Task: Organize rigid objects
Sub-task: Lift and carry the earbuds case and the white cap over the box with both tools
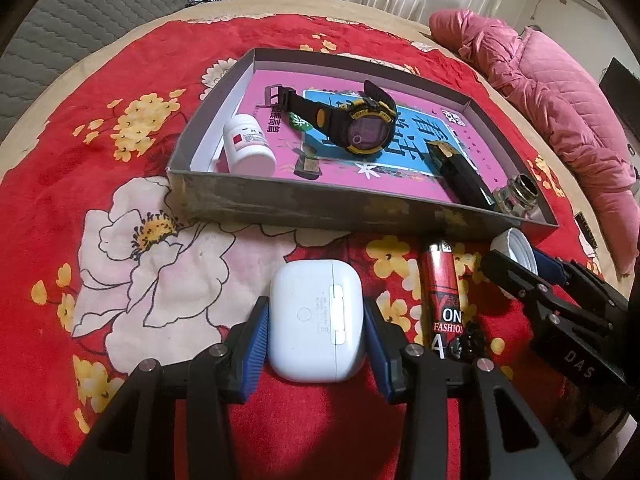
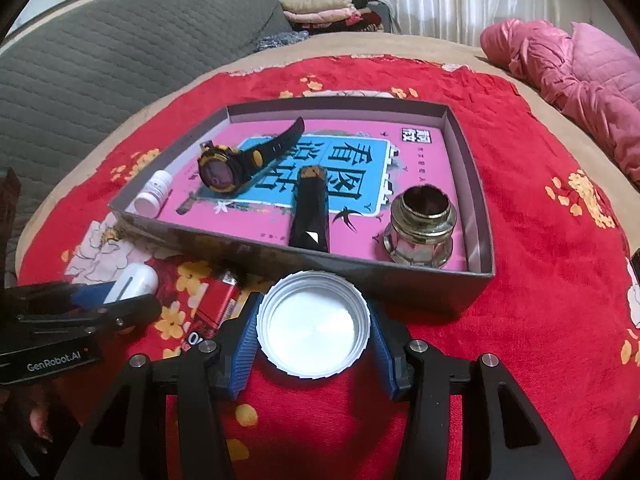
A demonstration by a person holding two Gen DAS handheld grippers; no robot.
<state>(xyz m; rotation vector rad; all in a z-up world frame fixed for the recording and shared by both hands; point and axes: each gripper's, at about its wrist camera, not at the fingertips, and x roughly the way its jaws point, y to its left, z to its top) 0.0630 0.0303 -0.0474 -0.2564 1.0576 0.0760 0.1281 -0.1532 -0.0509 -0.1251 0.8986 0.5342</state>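
- The left claw (image 1: pixel 316 334) is closed on a white earbud case (image 1: pixel 316 320), blue pads (image 1: pixel 254 344) pressed to its two sides; the case lies on the red flowered blanket (image 1: pixel 80 92) at 6 o'clock of the left wrist view.
- The right claw (image 2: pixel 313 322) holds a white plastic lid (image 2: pixel 313 322), open side up, pads against its ribbed rim; the lid sits just in front of the near wall of the grey cardboard box (image 2: pixel 478 216), at 6 o'clock of the right wrist view.
- Between the two claws a red lighter (image 1: pixel 442 288) lies on the blanket, just beside the earbud case at its 3 o'clock.
- The box rests on the blanket at the middle of both views, floored with a pink-and-blue book (image 2: pixel 416 152).
- In the box: a black-and-yellow digital watch (image 1: pixel 360 124) near the middle, a small white pill bottle (image 1: pixel 248 146) on its side at the box's 9 o'clock in the left view, a black rectangular object with a gold end (image 2: pixel 310 208) toward the near wall, and a glass inkwell-like jar with a brass neck (image 2: pixel 422 226) in the near right corner.
- A pink quilted jacket (image 2: pixel 580 80) lies on the bed at 2 o'clock; folded clothes (image 2: pixel 320 10) are stacked at 12 o'clock.
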